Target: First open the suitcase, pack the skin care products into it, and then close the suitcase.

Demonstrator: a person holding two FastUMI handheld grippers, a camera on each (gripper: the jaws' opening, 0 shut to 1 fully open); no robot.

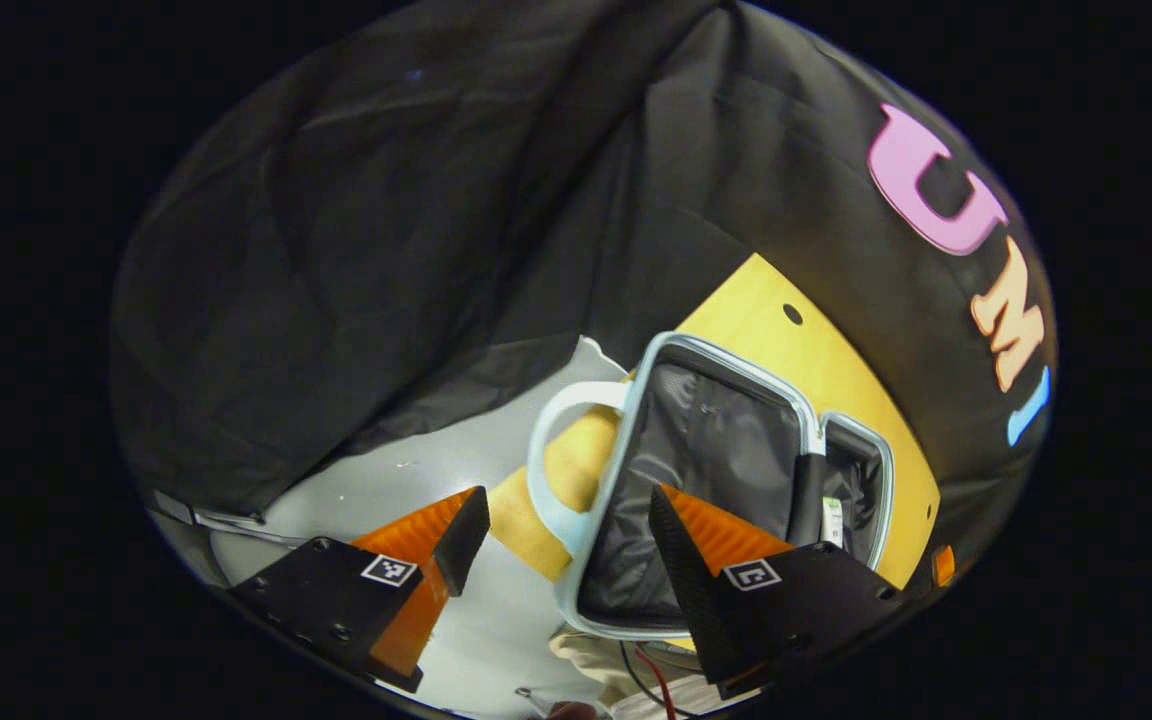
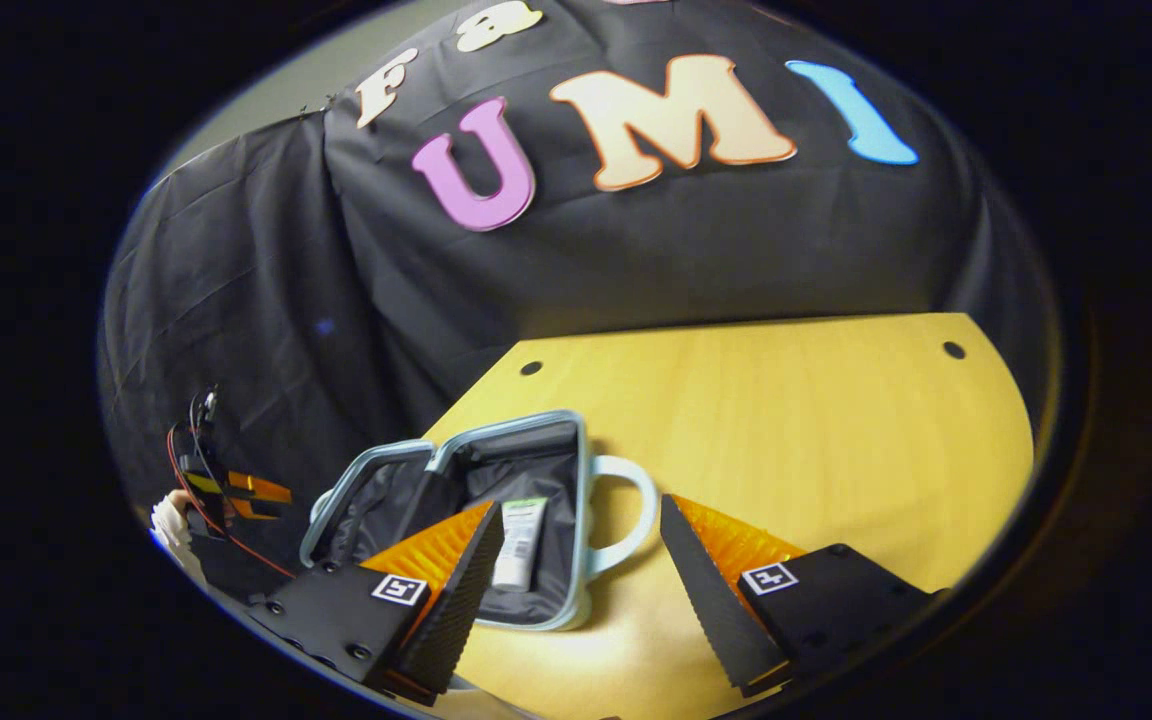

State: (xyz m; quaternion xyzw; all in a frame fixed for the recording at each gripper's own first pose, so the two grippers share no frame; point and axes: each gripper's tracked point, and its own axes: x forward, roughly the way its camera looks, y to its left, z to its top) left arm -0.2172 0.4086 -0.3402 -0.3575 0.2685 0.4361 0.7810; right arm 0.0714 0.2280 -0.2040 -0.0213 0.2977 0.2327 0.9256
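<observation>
Fig.: clearance. Counter [image 2: 786, 420] bare to right of suitcase [image 2: 536, 440] & behind it, up to the cloth wall [image 2: 636, 260]; open passage there. Suitcase lies open w/ lid [image 2: 376, 490] flat to its left; interior reachable from above, part-occupied by tube [image 2: 519, 540]. Handle [image 2: 626, 520] juts from case's right side. Left tool [image 2: 236, 495] sits beyond lid.

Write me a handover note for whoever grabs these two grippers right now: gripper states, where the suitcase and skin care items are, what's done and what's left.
Left gripper: open, holding nothing, hovering over the suitcase.
Right gripper: open, holding nothing, near the suitcase handle.
Suitcase lies open on the wooden table, its dark lining exposed.
A skin care tube lies inside the open half.
Done: suitcase opened, tube packed.
Left: check for further products to pack, then close the suitcase.
</observation>
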